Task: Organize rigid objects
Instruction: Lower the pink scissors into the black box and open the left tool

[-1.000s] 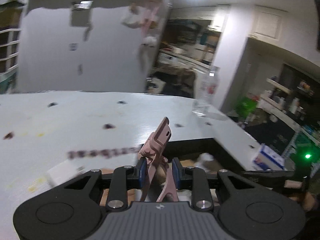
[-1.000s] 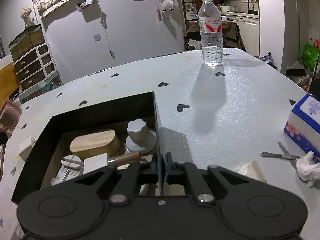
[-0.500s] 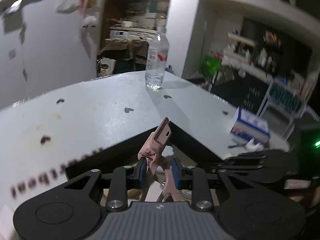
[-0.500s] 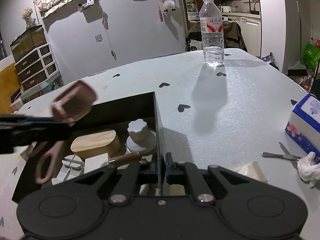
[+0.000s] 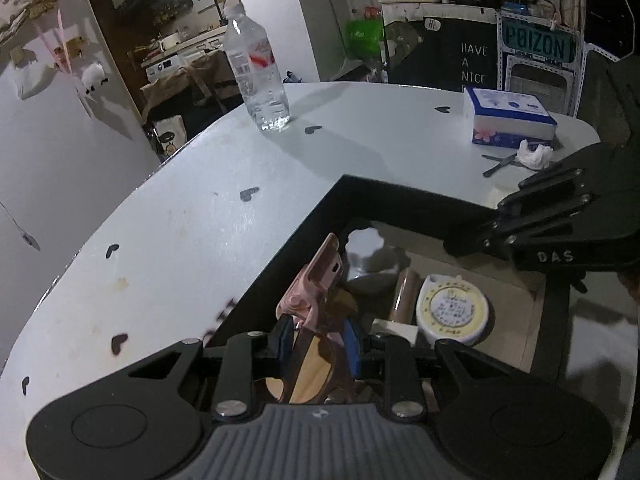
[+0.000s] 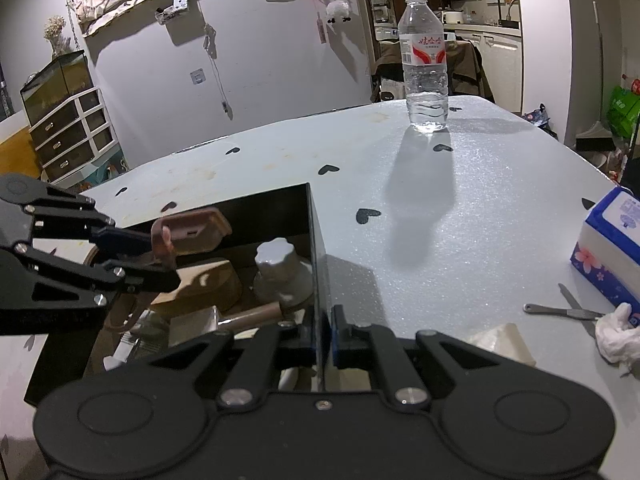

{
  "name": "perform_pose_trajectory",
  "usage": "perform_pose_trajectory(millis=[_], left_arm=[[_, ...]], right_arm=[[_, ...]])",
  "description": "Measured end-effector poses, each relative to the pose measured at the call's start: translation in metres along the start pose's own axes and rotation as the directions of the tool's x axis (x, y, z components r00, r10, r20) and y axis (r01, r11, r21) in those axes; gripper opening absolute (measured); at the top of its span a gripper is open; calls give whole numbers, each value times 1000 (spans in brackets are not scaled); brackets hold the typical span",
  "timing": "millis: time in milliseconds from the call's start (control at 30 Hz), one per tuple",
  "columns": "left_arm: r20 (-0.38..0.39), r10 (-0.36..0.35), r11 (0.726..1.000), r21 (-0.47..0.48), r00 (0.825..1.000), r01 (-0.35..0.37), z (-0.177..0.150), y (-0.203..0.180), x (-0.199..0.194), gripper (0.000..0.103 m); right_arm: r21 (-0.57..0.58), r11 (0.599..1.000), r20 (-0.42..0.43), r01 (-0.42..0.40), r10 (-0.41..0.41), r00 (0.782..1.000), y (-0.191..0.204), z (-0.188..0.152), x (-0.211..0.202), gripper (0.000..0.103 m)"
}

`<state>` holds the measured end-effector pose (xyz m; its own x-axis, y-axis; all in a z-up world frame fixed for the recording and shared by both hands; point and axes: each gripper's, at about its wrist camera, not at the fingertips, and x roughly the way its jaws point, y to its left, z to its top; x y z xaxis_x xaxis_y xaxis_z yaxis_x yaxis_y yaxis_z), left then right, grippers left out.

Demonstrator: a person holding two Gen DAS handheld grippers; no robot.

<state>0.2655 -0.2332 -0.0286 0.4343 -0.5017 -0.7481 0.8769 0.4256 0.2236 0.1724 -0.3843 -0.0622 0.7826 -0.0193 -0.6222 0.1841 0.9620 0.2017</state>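
Left tongs (image 5: 316, 340) grip pink plastic scissors (image 5: 316, 280) by the handles, holding them tilted over the open black rectangular box (image 5: 400, 200); right tongs (image 6: 322, 330) pinch the thin right wall of that box.

Largest is the pale grey surface with black heart marks (image 6: 460, 220), its rounded far edge running behind the clear plastic water bottle with a red-and-white label (image 6: 424, 68), which stands well apart from the box. Between bottle and box the surface is bare, giving open room. The box sits near the front edge. Inside it lie an oval light-wood block (image 6: 208, 284), a grey knob with a scalloped top (image 6: 280, 264) against the right wall, a round white-and-yellow tape-measure case (image 5: 452, 310) and a brown cylindrical handle (image 6: 252, 316), packed close beneath the scissors.

To the right, a blue-and-white tissue pack with pink flowers (image 6: 612, 236) lies near the edge, with a crumpled white tissue (image 6: 616, 336) and thin metal tweezers (image 6: 564, 312) just beside it.

Writing: "DAS" on the right tongs in the left wrist view, "POIZON" on a teal sign (image 5: 538, 42), and "HAVE A NICE" on a black board (image 5: 472, 64).
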Motion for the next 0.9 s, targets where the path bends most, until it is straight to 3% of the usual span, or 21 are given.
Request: perform_pose_trajectory(millis=[33,100,133,167,300,567,900], left_arm=[[4,2,1000,-15,1000,-2,-1,2,0,30],[21,4,999,-52,1000,-3,-1,5,0,42],[28,-1,997,-72,1000,3,-2,7,0,55],[38,-9,996,-87,999,12,-3,8,-2,62],[55,-43,993,-110,998,49,-3,5,-8,67],[70,-98,983,-147,993,107,-6,-7,-22,91],[83,-100,974,-194,991,115,-15,-18,-44,99]], right_arm=[[0,1000,0,1,-1,1000,0,0,0,7],[2,1000,0,2,-2,1000,0,-1,0,7],[3,1000,1,3,-3,1000,0,-1,0,7],[4,1000,1,3,-3,1000,0,-1,1,7],[3,1000,0,2,-2,1000,0,-1,1,7],[5,1000,1,3,-3,1000,1,-1,1,7],[6,1000,1,4,-4,1000,1,-1,1,7]])
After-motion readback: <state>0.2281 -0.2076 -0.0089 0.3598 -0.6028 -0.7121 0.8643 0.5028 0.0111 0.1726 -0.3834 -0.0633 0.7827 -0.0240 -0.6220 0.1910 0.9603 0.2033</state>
